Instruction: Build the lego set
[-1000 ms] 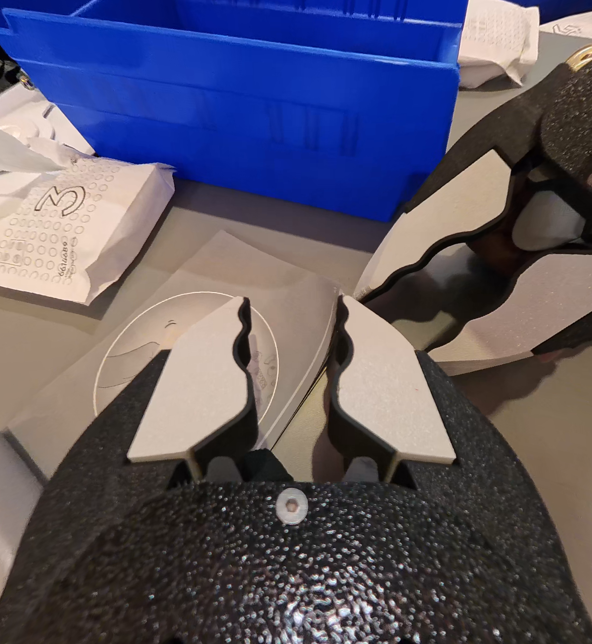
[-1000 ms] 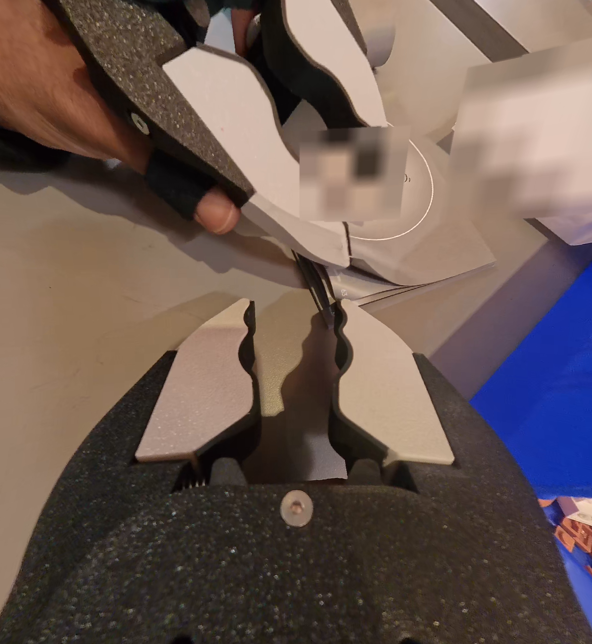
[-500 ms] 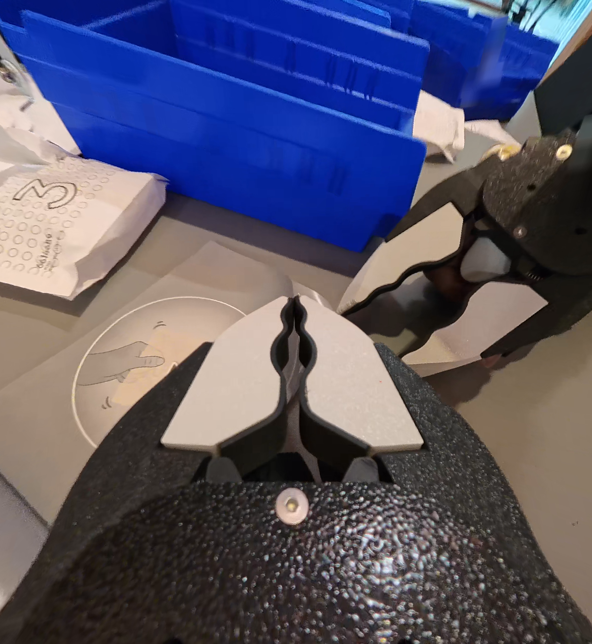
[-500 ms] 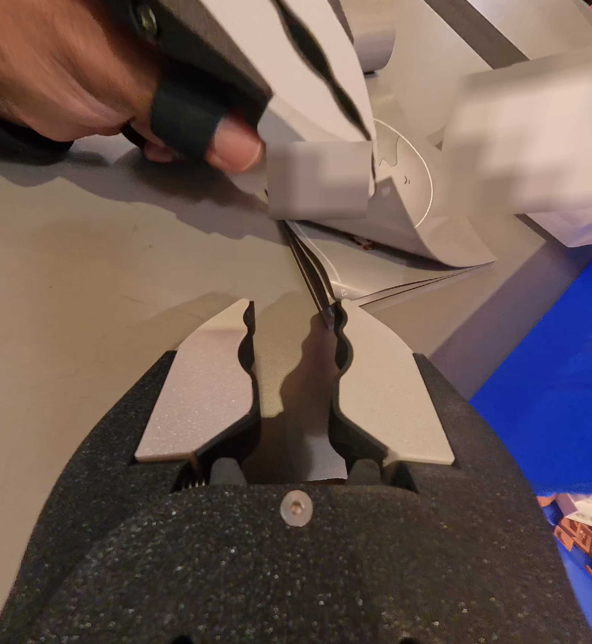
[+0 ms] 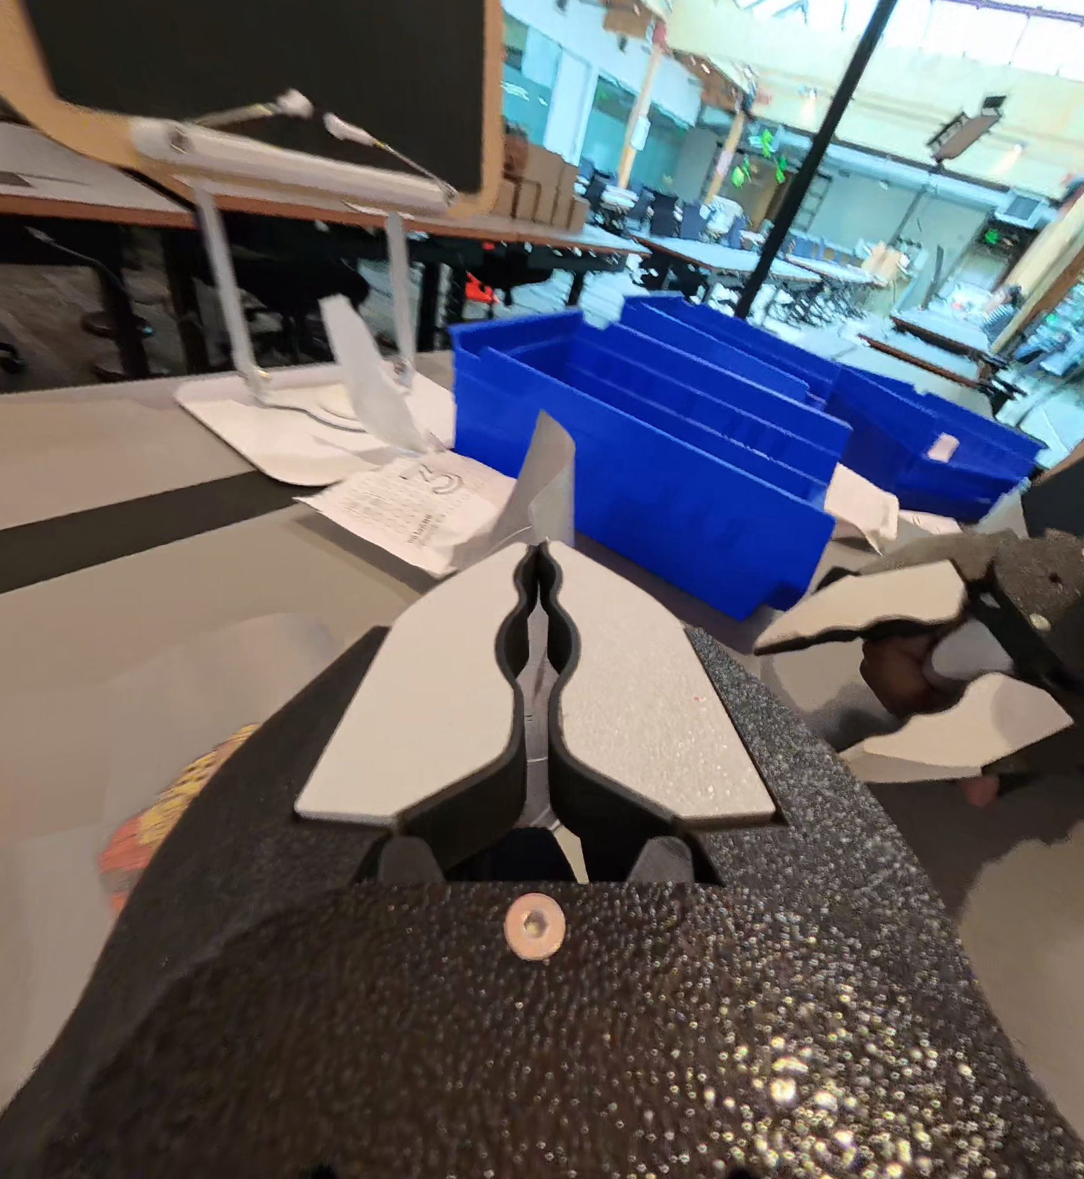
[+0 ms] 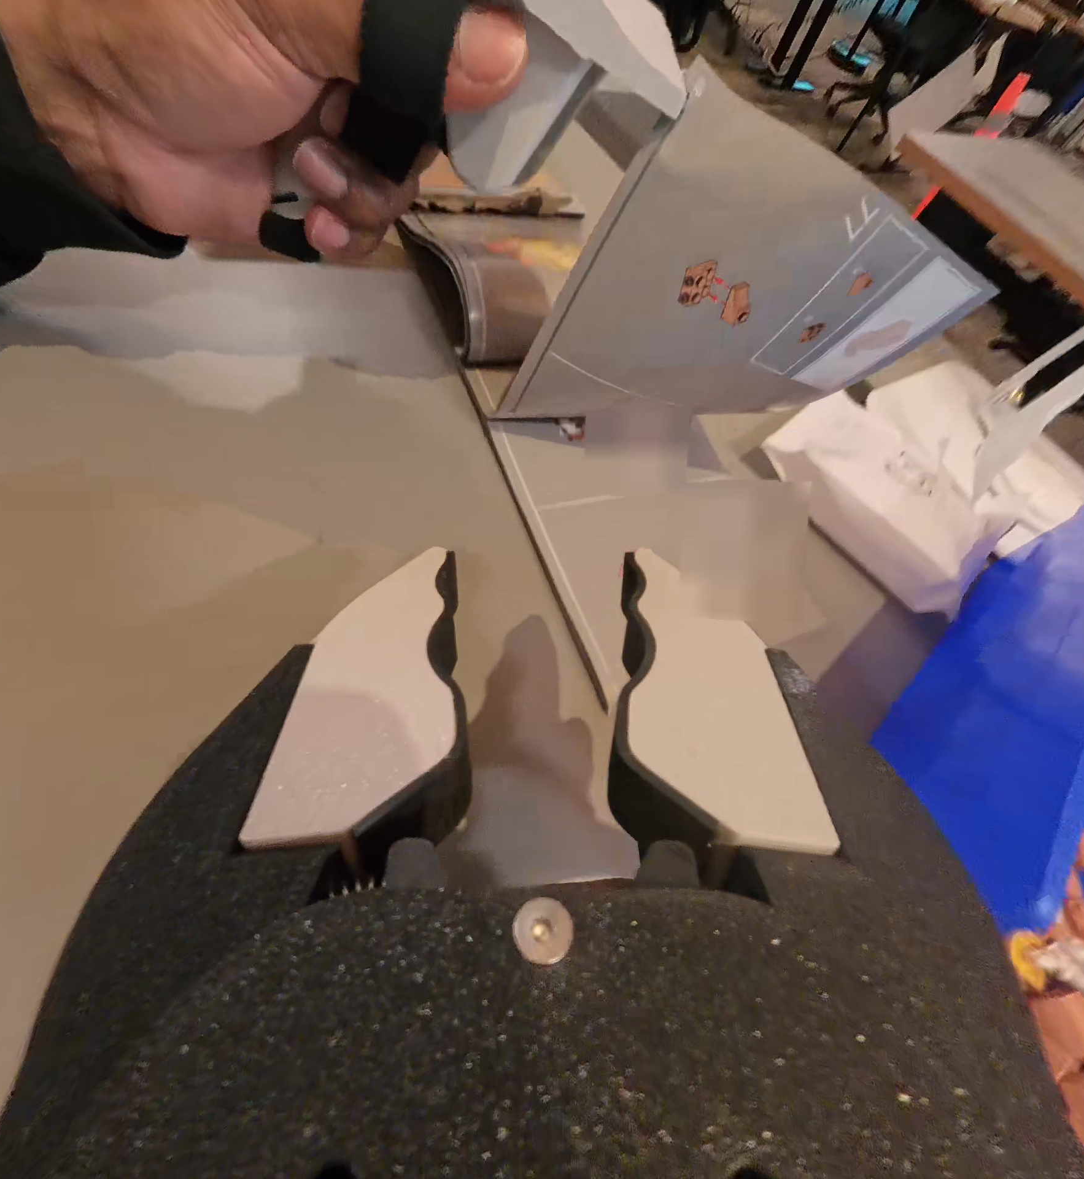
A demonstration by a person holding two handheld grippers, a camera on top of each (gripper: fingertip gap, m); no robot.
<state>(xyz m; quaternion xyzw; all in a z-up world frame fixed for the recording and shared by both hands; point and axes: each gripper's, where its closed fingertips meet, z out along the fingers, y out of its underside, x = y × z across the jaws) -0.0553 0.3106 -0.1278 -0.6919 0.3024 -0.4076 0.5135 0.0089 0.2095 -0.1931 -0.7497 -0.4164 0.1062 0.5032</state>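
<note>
Behind the grey surface (image 5: 112,638), a large hall with rows of tables and chairs is seen, blurred by motion. Blue bins (image 5: 686,485) are lined up at the far edge of the surface, and one of them, with brown bricks inside, appears at the right edge of the right wrist view (image 6: 1037,797). White printed paper bags (image 5: 424,504) are spread beside the bins, next to a white stand (image 5: 284,421) on two thin legs.

The left gripper (image 5: 538,548) is raised off the surface, and its fingers (image 5: 437,682) are pressed together on a thin grey page (image 5: 552,485) that sticks up above the tips. In the right wrist view the same page (image 6: 750,268), printed with small brick diagrams, is lifted from an open booklet (image 6: 590,510) lying flat on the surface, and the hand (image 6: 208,115) holding the left gripper is seen above it.

The right gripper (image 6: 538,561) is held low over the surface with its fingers (image 6: 367,702) set wide apart. The booklet's near edge runs between them, close to the right finger, and nothing is gripped.
</note>
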